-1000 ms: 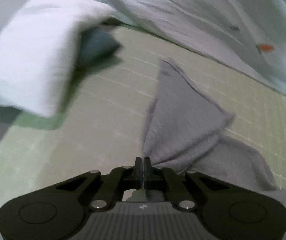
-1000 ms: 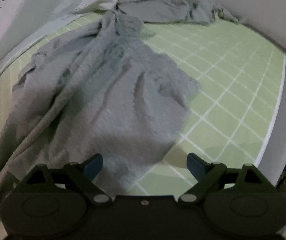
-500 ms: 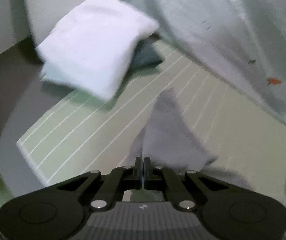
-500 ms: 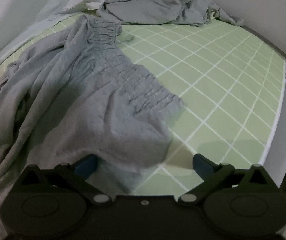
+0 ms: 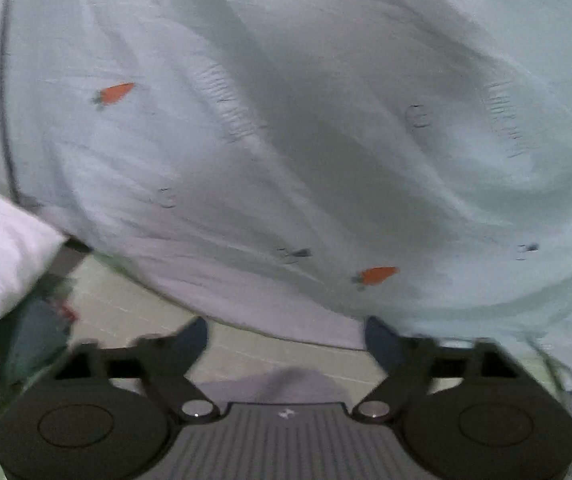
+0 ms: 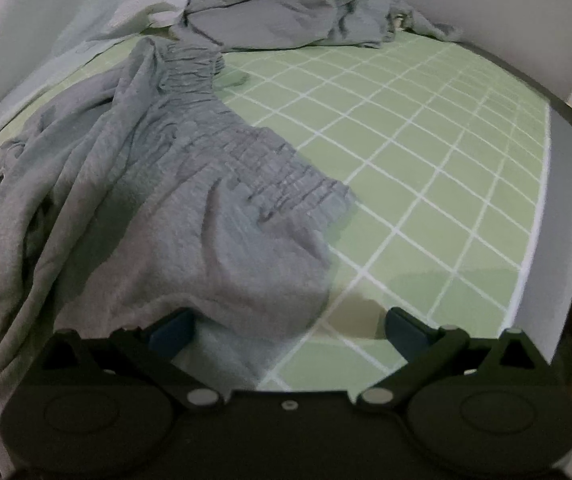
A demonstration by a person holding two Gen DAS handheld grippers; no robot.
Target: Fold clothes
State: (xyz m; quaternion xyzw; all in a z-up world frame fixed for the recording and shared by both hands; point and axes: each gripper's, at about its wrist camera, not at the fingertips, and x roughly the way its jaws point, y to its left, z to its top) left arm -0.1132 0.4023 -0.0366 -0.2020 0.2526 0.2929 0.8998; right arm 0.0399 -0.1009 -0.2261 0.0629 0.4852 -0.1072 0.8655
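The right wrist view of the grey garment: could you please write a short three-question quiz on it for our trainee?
1. True or false: the right gripper is shut on the grey garment.
2. What does the garment lie on? A) green grid mat B) wooden floor C) blue tray
3. Where is the second grey garment?

Key:
1. False; the gripper is open and the garment's near edge lies loose between its fingers.
2. A, the green grid mat.
3. Crumpled at the mat's far edge.

A home: carrot-print bedding (image 5: 286,140) beside a green grid mat (image 6: 426,152).
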